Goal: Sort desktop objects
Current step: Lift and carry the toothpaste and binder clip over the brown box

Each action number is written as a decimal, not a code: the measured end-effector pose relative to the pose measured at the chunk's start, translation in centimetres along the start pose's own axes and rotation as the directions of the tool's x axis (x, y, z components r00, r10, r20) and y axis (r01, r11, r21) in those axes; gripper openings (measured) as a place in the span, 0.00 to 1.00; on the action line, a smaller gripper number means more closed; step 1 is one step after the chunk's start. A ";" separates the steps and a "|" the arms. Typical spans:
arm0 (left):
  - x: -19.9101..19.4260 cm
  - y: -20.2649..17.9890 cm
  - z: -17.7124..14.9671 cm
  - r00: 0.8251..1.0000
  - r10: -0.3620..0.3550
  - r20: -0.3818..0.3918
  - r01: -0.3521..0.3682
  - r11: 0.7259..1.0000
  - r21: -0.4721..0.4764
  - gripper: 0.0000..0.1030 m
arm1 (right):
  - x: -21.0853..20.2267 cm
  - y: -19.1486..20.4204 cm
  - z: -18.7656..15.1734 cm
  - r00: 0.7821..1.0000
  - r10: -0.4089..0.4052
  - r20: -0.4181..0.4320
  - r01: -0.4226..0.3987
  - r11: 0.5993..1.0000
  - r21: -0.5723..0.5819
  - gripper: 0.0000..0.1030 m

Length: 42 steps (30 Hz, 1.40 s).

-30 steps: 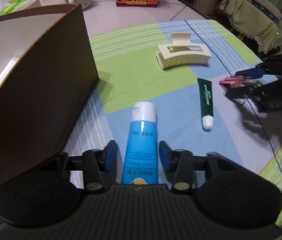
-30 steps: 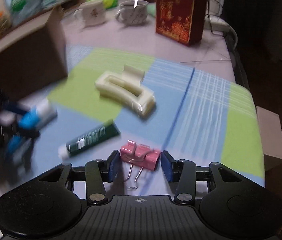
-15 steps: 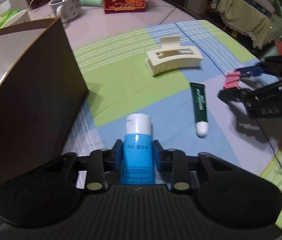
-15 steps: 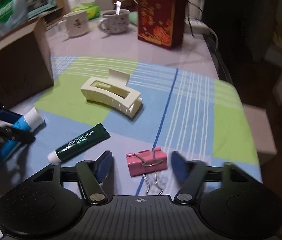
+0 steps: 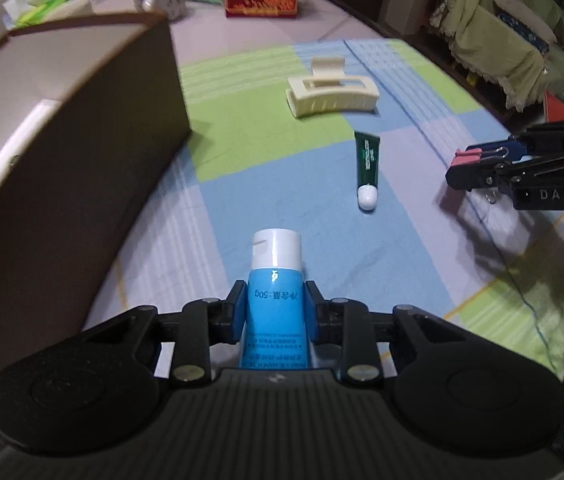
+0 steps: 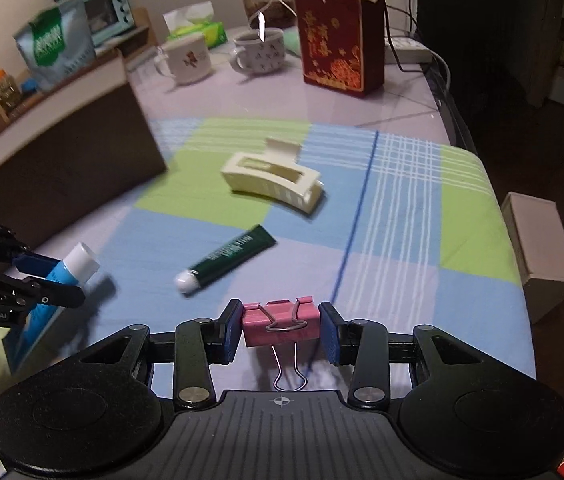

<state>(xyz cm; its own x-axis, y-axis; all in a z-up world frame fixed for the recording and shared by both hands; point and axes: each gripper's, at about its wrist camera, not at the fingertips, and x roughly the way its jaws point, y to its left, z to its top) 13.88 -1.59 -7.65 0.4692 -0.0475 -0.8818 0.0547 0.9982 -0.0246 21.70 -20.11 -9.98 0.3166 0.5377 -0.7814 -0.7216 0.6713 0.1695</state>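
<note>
Meanwhile, a blue tube [image 5: 275,307] is gripped by the left fingers [image 5: 235,312], and a pink clip [image 6: 280,323] is pinched between the right fingers [image 6: 229,330]

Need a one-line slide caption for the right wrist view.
Right gripper shut on a pink binder clip above the checked cloth; green tube and cream hair claw lie ahead.

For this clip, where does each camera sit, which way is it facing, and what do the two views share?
Left wrist: on the left gripper, looking along its fingers closed on the blue tube; the brown box is at left.
Right wrist: on the right gripper, looking along its fingers closed on the pink binder clip.
Shared: cream hair clip, green tube, red box, each other's gripper.
</note>
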 end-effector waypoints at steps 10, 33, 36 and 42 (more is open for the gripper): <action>-9.3 3.6 -1.5 0.990 0.077 0.119 -0.072 0.996 -0.044 0.24 | -3.2 4.3 2.2 0.992 0.121 0.026 -0.119 0.992 -0.050 0.39; -16.4 17.8 1.6 0.946 0.234 0.225 -0.236 0.972 -0.018 0.24 | 0.4 19.1 14.1 0.945 0.316 0.090 -0.290 0.931 -0.223 0.39; -15.4 19.3 2.5 0.950 0.227 0.215 -0.233 0.973 0.001 0.24 | 1.7 20.4 15.7 0.945 0.314 0.092 -0.288 0.932 -0.218 0.39; -13.3 21.5 3.9 0.956 0.219 0.194 -0.232 0.972 0.043 0.24 | 4.1 21.9 17.8 0.955 0.283 0.087 -0.260 0.942 -0.213 0.39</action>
<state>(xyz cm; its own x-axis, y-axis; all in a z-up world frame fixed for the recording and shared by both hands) 12.20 20.39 5.41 0.6316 0.1666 -0.7572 -0.0177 0.9795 0.2008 18.19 5.87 1.22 0.1520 0.7478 -0.6463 -0.8929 0.3843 0.2348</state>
